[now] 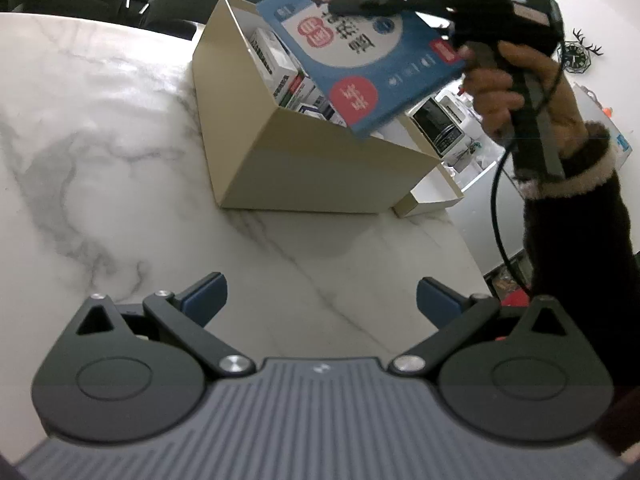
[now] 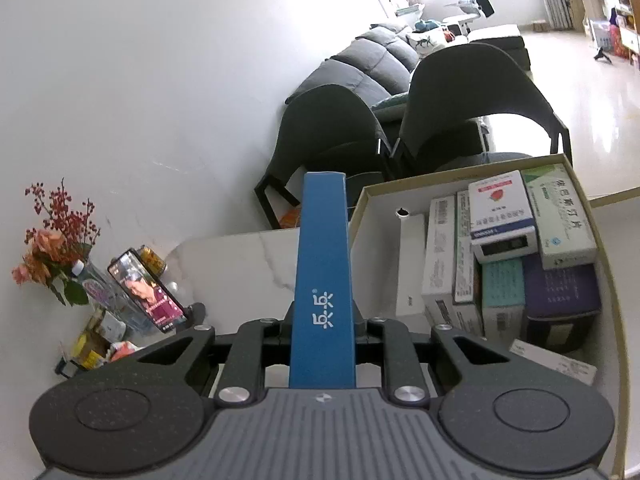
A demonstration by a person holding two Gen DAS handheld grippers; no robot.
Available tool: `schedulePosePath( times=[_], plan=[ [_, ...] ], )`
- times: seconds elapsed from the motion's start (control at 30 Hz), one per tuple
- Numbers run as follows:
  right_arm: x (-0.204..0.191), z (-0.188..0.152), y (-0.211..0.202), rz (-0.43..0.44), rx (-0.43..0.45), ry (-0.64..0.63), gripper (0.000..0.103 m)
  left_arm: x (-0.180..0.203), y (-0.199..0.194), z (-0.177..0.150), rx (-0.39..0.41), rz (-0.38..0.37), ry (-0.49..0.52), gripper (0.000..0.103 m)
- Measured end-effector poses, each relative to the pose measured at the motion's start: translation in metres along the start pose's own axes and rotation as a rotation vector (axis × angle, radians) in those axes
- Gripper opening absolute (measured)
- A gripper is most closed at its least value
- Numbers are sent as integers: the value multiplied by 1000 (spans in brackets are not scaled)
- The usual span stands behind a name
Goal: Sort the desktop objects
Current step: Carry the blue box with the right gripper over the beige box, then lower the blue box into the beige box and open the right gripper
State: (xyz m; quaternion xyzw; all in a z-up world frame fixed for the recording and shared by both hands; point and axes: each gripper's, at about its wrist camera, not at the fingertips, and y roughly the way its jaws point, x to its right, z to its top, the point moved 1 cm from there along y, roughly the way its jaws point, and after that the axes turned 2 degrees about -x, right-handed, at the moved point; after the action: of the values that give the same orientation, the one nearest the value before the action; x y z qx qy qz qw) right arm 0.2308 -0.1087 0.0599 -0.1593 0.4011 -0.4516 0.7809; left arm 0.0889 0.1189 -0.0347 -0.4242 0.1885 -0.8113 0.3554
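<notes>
Right gripper (image 2: 322, 326) clamps the blue box (image 1: 360, 48) by its thin edge, above the beige bin (image 1: 320, 168). Left gripper (image 1: 322, 300) gapes empty. Risk: the box pivots, snagging packed cartons (image 2: 500, 216).

We note a white wall (image 2: 140, 80), two dark chairs (image 2: 460, 108), a grey sofa (image 2: 368, 60), glossy floor (image 2: 580, 80) in daylight, and a white marble table (image 1: 100, 120).

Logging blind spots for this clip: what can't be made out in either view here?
- Cream box contents: in the left wrist view the blue box held by the right gripper covers most of them.
- Blue box face: the right wrist view shows only its edge.
- Small cartons' print: too small to read.
- Left gripper: open, holding nothing.
</notes>
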Motion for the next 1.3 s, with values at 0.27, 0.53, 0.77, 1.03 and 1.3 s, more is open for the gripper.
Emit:
schedulePosePath(
  times=[0.27,0.53,0.77,1.03,1.3],
  plan=[
    [3,23,24,-87,39,59,23,-4,1,-1,1,16,-16,103],
    [8,27,72,-184,35,126,23,-4,0,-2,-1,28,-19,103],
    [9,26,104,-237,40,156,23,-7,-4,-3,8,49,-26,103],
    [14,28,132,-291,31,176,24,-11,-5,-3,5,67,-31,103],
    [22,26,153,-305,4,191,26,-15,-6,-1,3,88,-35,103]
  ],
)
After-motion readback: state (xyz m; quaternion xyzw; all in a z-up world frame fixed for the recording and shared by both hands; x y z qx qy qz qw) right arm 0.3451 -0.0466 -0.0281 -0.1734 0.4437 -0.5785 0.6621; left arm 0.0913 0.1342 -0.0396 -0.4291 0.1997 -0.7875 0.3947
